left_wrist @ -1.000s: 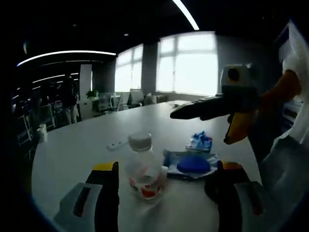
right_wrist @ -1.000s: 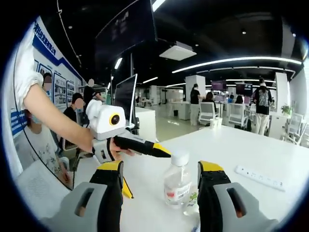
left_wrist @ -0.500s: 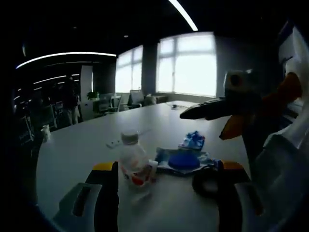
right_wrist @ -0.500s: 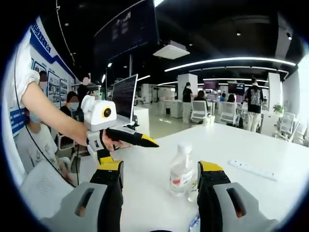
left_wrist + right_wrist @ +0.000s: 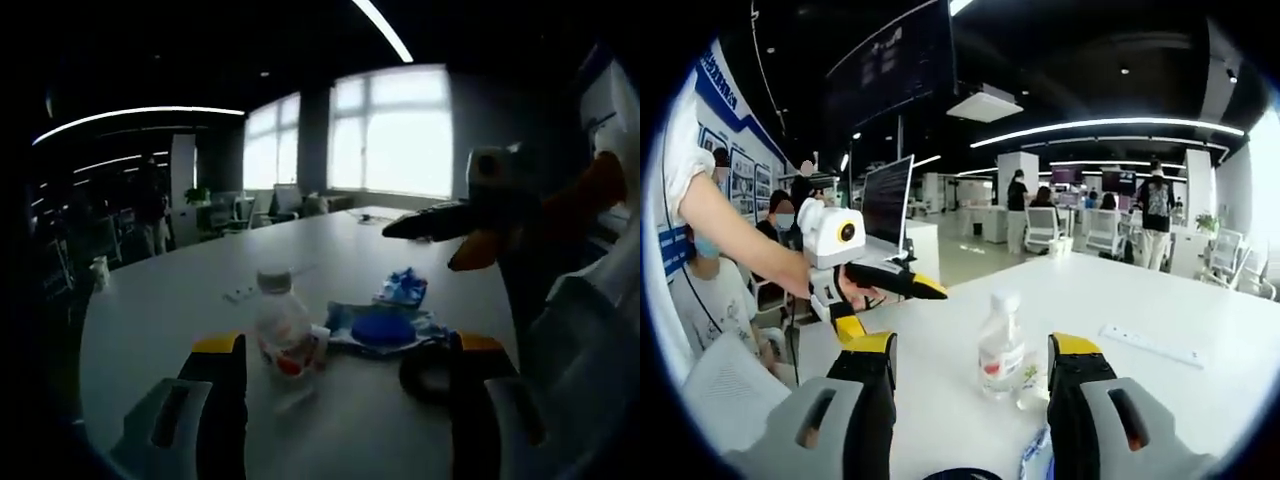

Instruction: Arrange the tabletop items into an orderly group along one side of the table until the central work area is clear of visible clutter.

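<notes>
Bottle [image 5: 1000, 343] upright on table [image 5: 1160, 380], beyond open right gripper [image 5: 970, 372] fingers [image 5: 868, 400]

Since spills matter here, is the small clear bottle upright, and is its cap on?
Upright and capped: the bottle stands on the white table with its white cap on top, apart from both grippers.

Open-plan office under a dark ceiling [image 5: 1060, 60] fitted with curved light strips [image 5: 1120, 128]. Large bright windows [image 5: 395, 135] occupy the far wall in the left gripper view, with office chairs [image 5: 285, 200] at the long white table's [image 5: 170, 300] far edge. A large dark monitor [image 5: 887, 205] stands at the tabletop's corner in the right gripper view. White columns [image 5: 1023, 185], desks and chairs [image 5: 1042, 228] fill the floor beyond, with people standing [image 5: 1158, 205]. A blue-and-white display board [image 5: 735, 150] covers one wall.
</notes>
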`<state>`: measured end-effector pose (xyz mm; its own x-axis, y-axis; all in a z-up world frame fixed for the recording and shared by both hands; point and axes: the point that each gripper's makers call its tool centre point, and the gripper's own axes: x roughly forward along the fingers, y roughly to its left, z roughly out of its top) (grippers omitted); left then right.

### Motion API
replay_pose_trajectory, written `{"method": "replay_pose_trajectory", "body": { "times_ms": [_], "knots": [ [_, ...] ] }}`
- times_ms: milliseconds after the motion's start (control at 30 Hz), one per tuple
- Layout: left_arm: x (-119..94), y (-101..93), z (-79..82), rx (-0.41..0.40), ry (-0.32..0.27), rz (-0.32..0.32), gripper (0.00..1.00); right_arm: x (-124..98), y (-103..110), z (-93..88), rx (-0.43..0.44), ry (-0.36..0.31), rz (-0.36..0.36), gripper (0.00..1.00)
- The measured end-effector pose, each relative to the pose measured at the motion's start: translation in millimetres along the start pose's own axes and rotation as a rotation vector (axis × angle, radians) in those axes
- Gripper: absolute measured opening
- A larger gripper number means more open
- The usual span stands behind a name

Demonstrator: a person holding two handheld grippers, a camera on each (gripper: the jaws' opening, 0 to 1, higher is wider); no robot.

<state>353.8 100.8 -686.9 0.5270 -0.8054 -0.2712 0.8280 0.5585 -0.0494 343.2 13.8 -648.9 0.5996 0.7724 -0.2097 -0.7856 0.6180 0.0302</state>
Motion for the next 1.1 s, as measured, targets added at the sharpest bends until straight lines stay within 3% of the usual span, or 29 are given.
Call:
{"method": "replay_pose_trajectory", "body": {
  "times_ms": [333,567,1100],
  "knots": [
    [4.0,-7.8,-9.1,-0.024,0.013,0.025,0.78,-23.4,-15.4,-21.5,0.034,0.025,-0.032,0.58],
    [0.5,-21.4,-26.1,-0.076,0.023,0.051,0.78,-42.3,-28.2,-38.5,0.064,0.04,-0.069,0.57],
    [25.9,-54.0,-53.0,-0.101,0.101,0.002,0.76,-78.9,-34.7,-80.5,0.14,0.085,-0.12,0.57]
  ]
}}
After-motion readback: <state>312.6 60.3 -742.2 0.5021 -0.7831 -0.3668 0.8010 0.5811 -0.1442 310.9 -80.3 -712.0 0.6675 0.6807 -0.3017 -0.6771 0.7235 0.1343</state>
